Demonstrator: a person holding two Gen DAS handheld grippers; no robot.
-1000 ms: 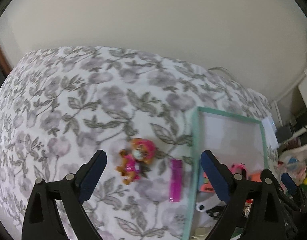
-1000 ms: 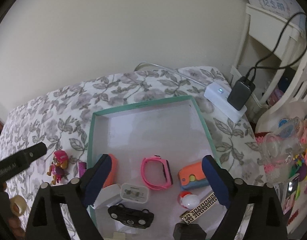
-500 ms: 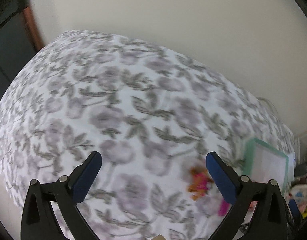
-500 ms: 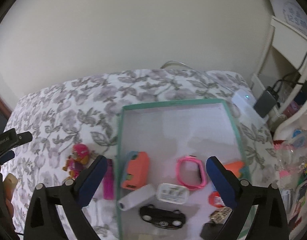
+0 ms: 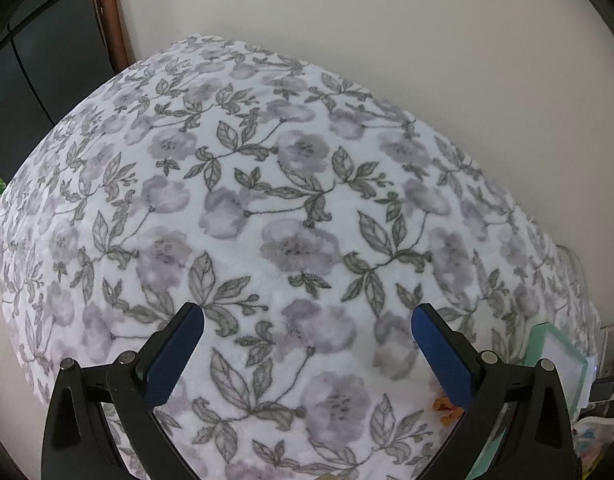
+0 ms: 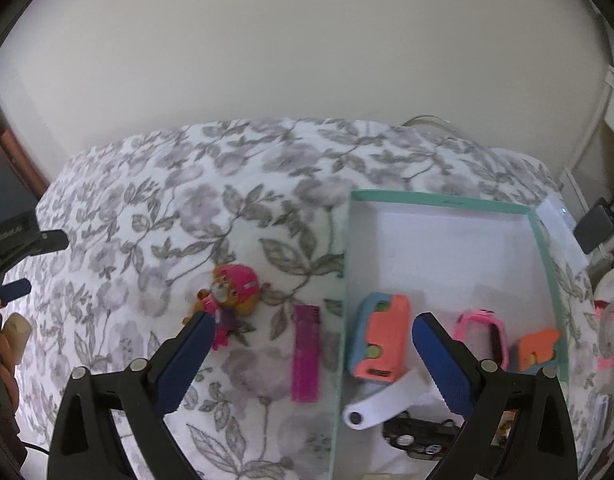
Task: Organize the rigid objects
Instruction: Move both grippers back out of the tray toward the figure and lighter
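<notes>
The toy dog (image 6: 231,300), a small figure in a pink helmet, lies on the flowered blanket (image 6: 155,220) to the left of the green-rimmed box (image 6: 443,200), apart from its wall. Between dog and box, just beside the box's left wall, lies a flat purple stick (image 6: 305,354), lengthwise. Both look like light, hard plastic. The dog is lumpy, so its body below the helmet seems the safest place to pinch; the rounded helmet may slip. The stick is thin and may sink into the soft blanket, so taking it across its narrow sides looks best.

Inside the box lie an orange and blue toy (image 6: 381,344), a pink watch (image 6: 485,330), a white tube (image 6: 387,402) and a black toy car (image 6: 419,434).

The right gripper (image 6: 309,360) hovers over the stick and the box's left wall, jaws just widened, gripping nothing. The left gripper (image 5: 307,354), far left of the box, is likewise spread and empty over bare blanket.
</notes>
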